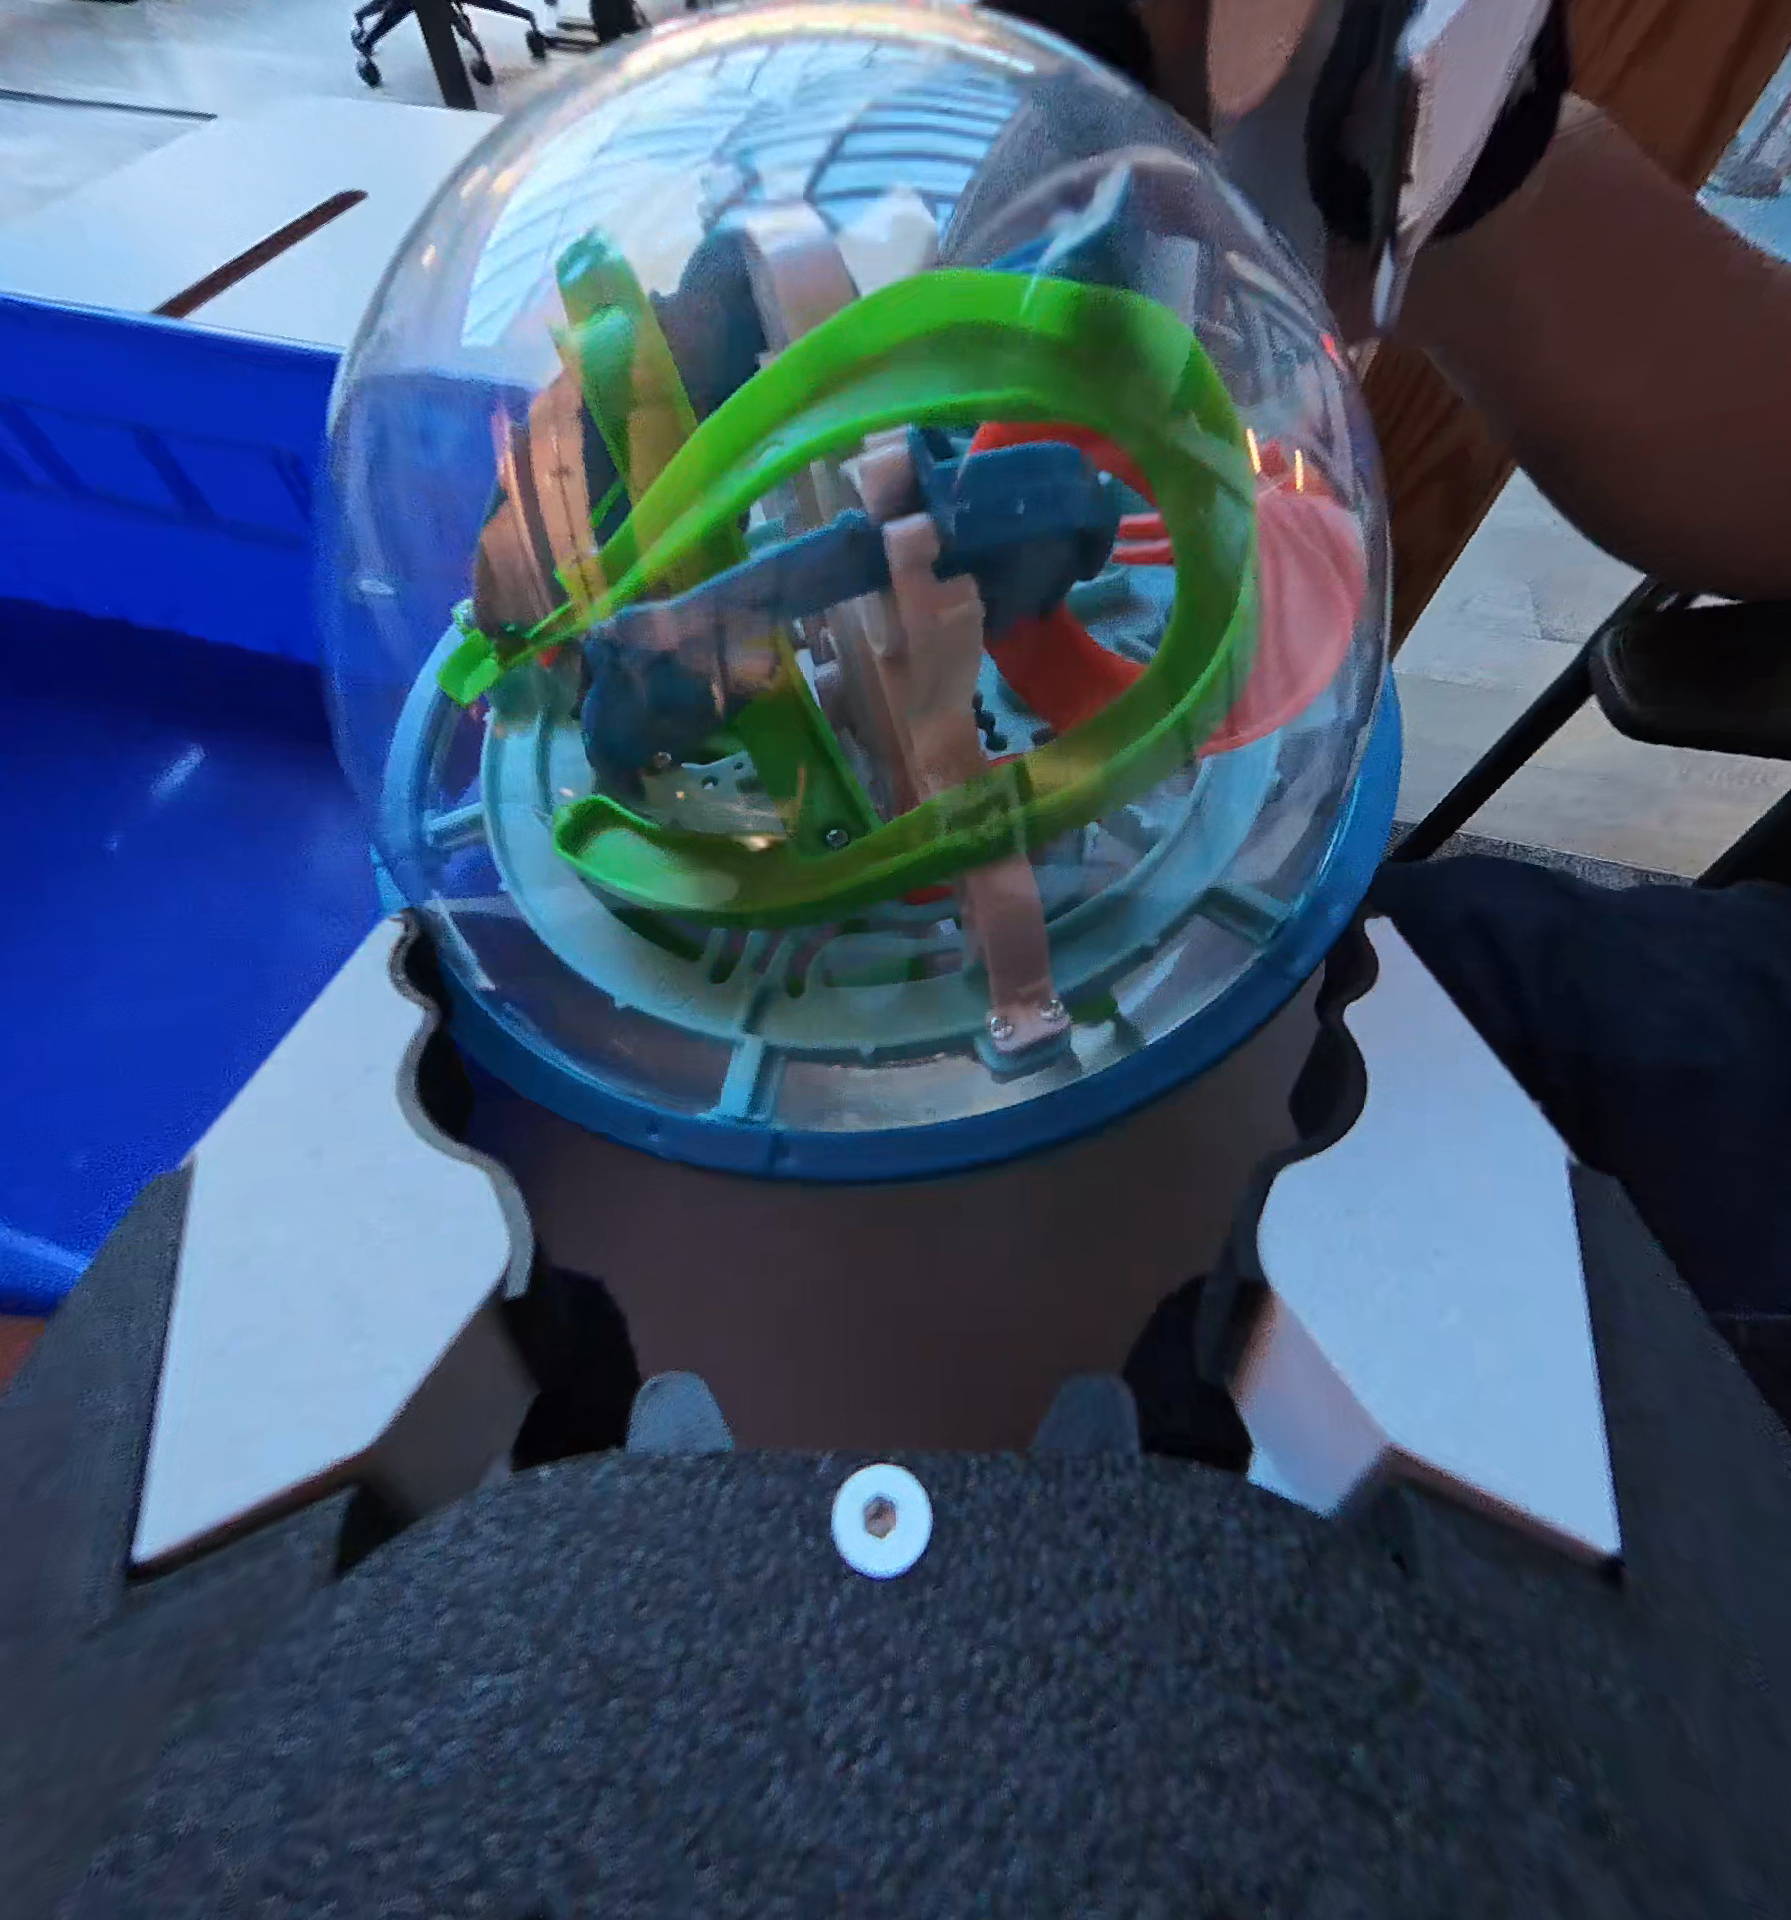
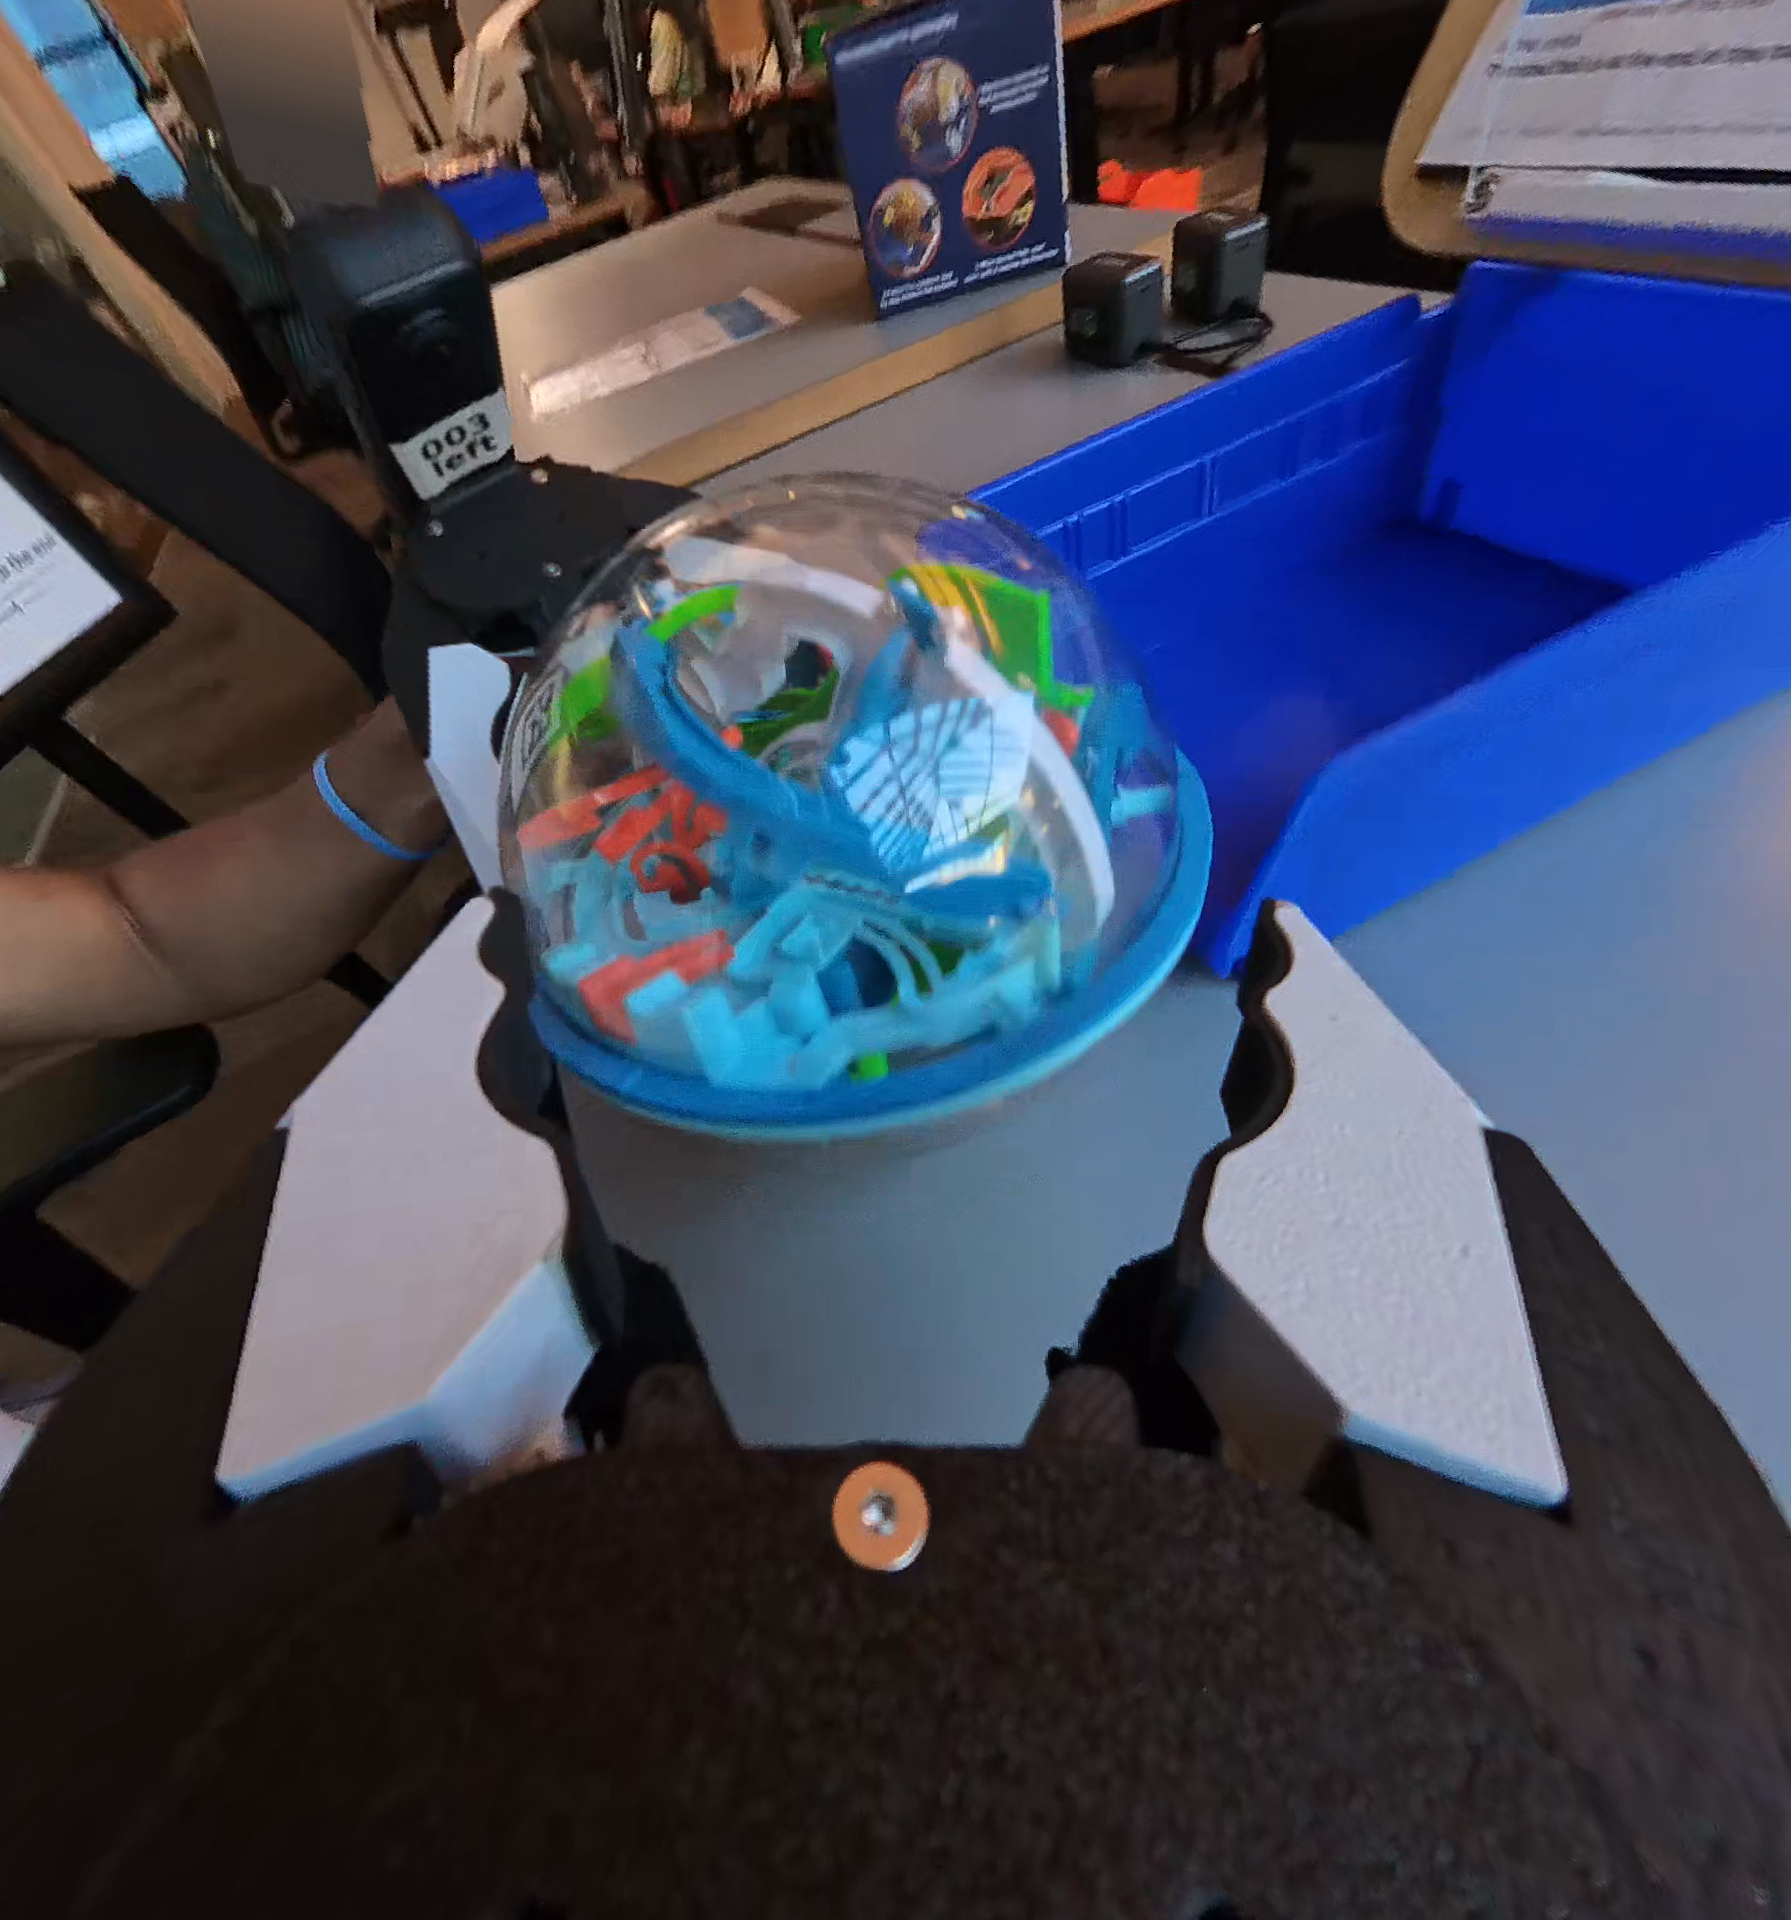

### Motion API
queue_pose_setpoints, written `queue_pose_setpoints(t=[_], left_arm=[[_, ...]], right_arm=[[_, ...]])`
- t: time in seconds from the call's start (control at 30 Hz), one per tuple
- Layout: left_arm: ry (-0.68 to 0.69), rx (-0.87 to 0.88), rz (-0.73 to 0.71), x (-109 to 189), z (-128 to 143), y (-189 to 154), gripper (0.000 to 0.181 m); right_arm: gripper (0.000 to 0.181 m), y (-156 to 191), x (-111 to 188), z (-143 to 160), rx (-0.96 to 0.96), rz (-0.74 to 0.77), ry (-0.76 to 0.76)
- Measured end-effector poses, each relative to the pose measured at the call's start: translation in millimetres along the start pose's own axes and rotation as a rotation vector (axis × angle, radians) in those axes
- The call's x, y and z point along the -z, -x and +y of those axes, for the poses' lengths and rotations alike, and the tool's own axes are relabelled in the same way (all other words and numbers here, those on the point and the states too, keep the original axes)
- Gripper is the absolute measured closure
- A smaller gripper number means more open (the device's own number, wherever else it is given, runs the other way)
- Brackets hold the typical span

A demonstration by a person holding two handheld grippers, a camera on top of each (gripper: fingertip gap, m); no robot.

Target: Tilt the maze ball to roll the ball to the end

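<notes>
The maze ball [image 1: 860, 623] is a clear sphere with a blue ring around its middle and green, blue, tan and red tracks inside. My left gripper [image 1: 886, 997] is shut on it, its white fingers [image 1: 351, 1195] pressing the blue ring from both sides. In the right wrist view the maze ball [image 2: 839, 790] sits between the fingers of my right gripper [image 2: 886, 956], which is shut on the ring too. The left gripper [image 2: 475, 582] shows behind the ball there, on its far side. I cannot make out the small rolling ball in either view.
A blue plastic bin [image 2: 1390, 623] stands on the grey table [image 2: 1597, 1039] right of the ball; it also shows in the left wrist view [image 1: 91, 727]. A person's arm [image 2: 143, 935] reaches in from the left. Two small black boxes [image 2: 1109, 307] and a standing card [image 2: 948, 156] are farther back.
</notes>
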State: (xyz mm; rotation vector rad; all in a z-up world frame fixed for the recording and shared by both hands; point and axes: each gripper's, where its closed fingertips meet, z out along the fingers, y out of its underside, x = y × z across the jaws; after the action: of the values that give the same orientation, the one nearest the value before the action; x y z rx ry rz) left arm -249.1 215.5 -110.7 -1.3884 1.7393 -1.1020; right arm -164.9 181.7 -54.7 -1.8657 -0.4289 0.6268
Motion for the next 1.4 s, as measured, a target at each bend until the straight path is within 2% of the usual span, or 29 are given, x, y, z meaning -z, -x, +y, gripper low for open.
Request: queue_pose_setpoints(t=[0.1,0.23,0.27,0.4,0.6,0.7,0.87,1.13,1.27,1.4], left_arm=[[-0.036,0.071,-0.012,-3.0,5.1,-9.2,0.025],[-0.023,0.123,0.056,-14.9,17.9,-29.7,0.025],[-0.017,0.120,0.065,-17.8,20.2,-32.6,0.025],[-0.009,0.142,0.072,-21.6,19.5,-32.4,0.025],[-0.057,0.322,0.144,-26.2,9.8,-30.9,0.027],[-0.030,0.456,0.204,-33.4,8.6,-43.8,0.027],[0.015,0.613,0.314,-52.8,8.1,-75.2,0.031],[0.009,0.588,0.317,-54.8,9.5,-76.7,0.055],[0.011,0.574,0.318,-54.4,10.1,-74.7,0.059],[0.001,0.497,0.241,-53.0,10.2,-71.3,0.060]], right_arm=[[0.053,6.9,9.9,14.4,-0.042,-0.009,-0.081],[0.050,19.2,3.2,29.0,-0.077,-0.084,-0.097],[0.051,24.9,1.5,27.9,-0.083,-0.116,-0.116],[0.043,24.0,-2.1,28.2,-0.067,-0.086,-0.115],[0.042,9.5,-1.6,19.3,-0.254,-0.069,-0.181],[0.042,6.7,3.9,12.4,-0.324,-0.038,-0.182],[0.042,5.3,16.4,3.0,-0.334,0.003,-0.146],[0.042,-7.9,26.8,5.0,-0.439,-0.048,-0.204],[0.043,-9.0,27.0,3.8,-0.431,-0.049,-0.248],[0.044,-3.8,30.2,4.8,-0.361,-0.091,-0.269]])
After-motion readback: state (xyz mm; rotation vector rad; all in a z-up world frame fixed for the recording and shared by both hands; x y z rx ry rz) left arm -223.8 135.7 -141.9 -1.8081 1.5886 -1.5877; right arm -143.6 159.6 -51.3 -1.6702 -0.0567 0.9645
